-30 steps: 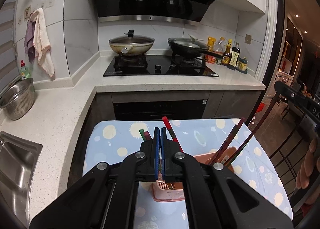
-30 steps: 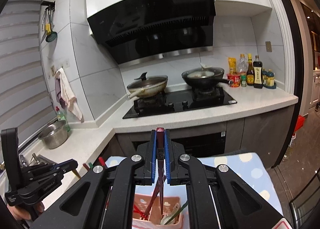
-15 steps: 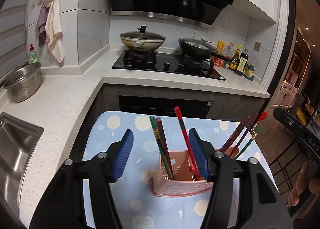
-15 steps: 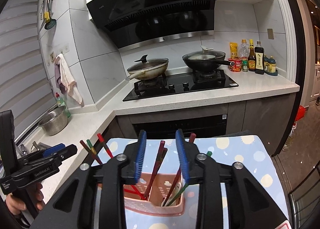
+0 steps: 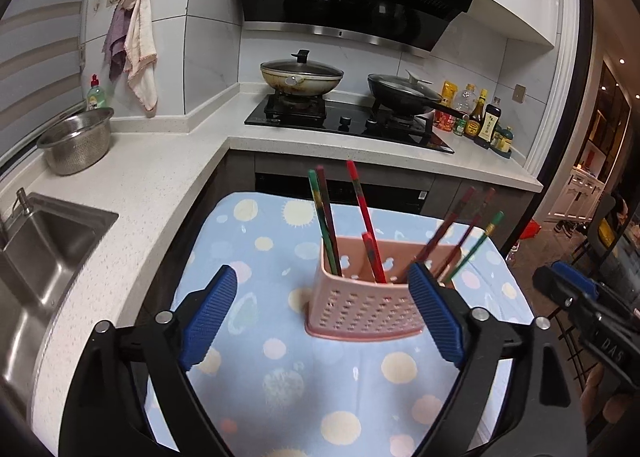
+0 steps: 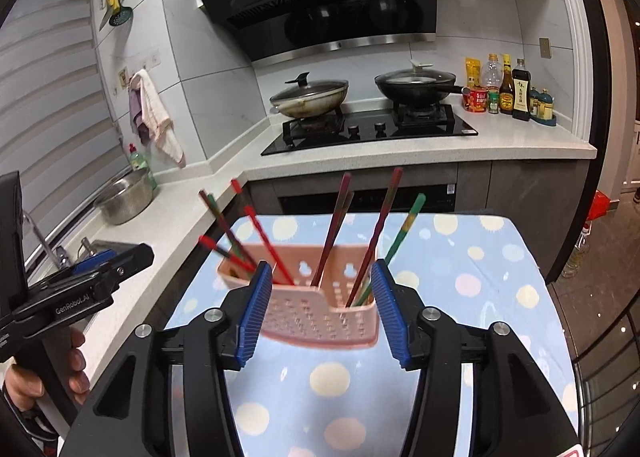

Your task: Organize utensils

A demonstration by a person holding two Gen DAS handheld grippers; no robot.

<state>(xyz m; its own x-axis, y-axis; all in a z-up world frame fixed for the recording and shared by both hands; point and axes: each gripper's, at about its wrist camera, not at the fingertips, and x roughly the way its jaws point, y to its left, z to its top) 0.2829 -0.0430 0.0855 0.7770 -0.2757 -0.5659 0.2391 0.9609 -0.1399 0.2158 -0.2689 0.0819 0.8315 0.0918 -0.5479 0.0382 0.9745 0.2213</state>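
Pink plastic, perforated at the front, the utensil basket [image 5: 366,305] stands on a blue cloth [image 5: 280,377] dotted with pale circles and suns, spread over a small table just in front of the kitchen counter [image 5: 132,193]. Chopsticks lean out of it in 2 loose groups: a red and green bunch [image 5: 328,225] toward the sink side, and a darker bunch with 1 green stick [image 5: 464,237] toward the other end.

Both grippers hover over the near edge of the cloth, holding nothing. The left gripper [image 5: 320,313] has its blue pads [image 5: 208,309] spread wide, 1 out over bare cloth and the other in line with the basket's right end. The right gripper [image 6: 320,305] is parted less widely, its ribbed pads [image 6: 254,309] framing the basket's front wall in its own view, though I cannot tell whether they touch it.

Behind, a lidded wok [image 6: 308,97] and a black pan [image 6: 416,85] sit on the hob, sauce bottles [image 6: 508,89] beside them, a steel colander [image 5: 76,137] near the sink [image 5: 44,249].
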